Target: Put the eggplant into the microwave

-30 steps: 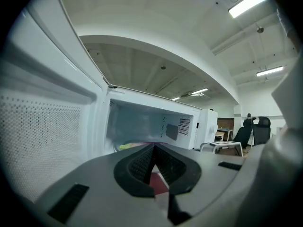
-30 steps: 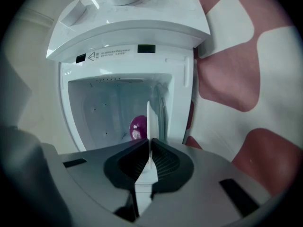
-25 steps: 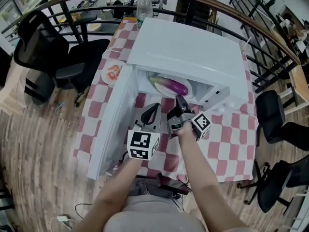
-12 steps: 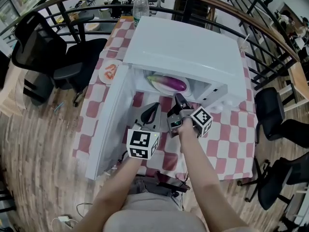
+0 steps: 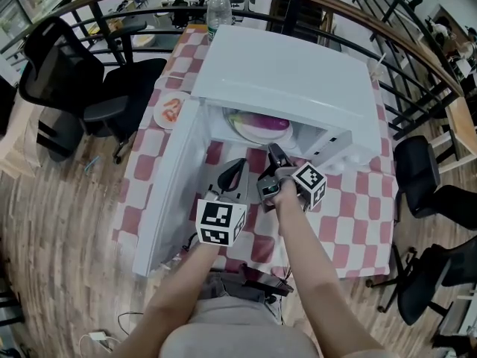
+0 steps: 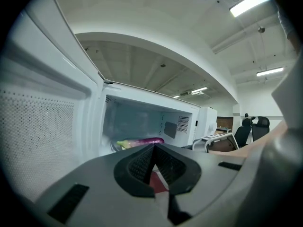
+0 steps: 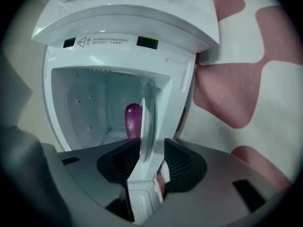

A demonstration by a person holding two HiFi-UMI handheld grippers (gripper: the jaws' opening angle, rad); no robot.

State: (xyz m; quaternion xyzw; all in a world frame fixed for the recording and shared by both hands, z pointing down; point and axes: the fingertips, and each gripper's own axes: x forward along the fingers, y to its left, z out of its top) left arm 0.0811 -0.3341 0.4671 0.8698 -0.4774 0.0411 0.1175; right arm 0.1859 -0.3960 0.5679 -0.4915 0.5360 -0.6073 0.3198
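Note:
The purple eggplant (image 5: 262,122) lies on a white plate (image 5: 237,123) inside the open white microwave (image 5: 283,73). My right gripper (image 5: 274,154) is at the cavity's mouth. Its jaws have just been opening. In the right gripper view the plate (image 7: 148,112) shows edge-on between the parted jaws of the right gripper (image 7: 151,150), with a gap at each pad, and the eggplant (image 7: 133,119) lies behind. My left gripper (image 5: 237,166) is shut and empty, just left of the right one. The left gripper view looks over its shut tips (image 6: 154,146) at the eggplant (image 6: 142,141).
The microwave door (image 5: 170,185) stands swung open to the left, close beside my left gripper. A small plate of food (image 5: 171,110) and a water bottle (image 5: 218,6) are on the checkered tablecloth (image 5: 350,215). Office chairs (image 5: 74,80) and a railing (image 5: 417,58) surround the table.
The plate with the eggplant now sits deeper under the microwave's top. The right gripper has turned slightly at the cavity's mouth. The left gripper has kept still.

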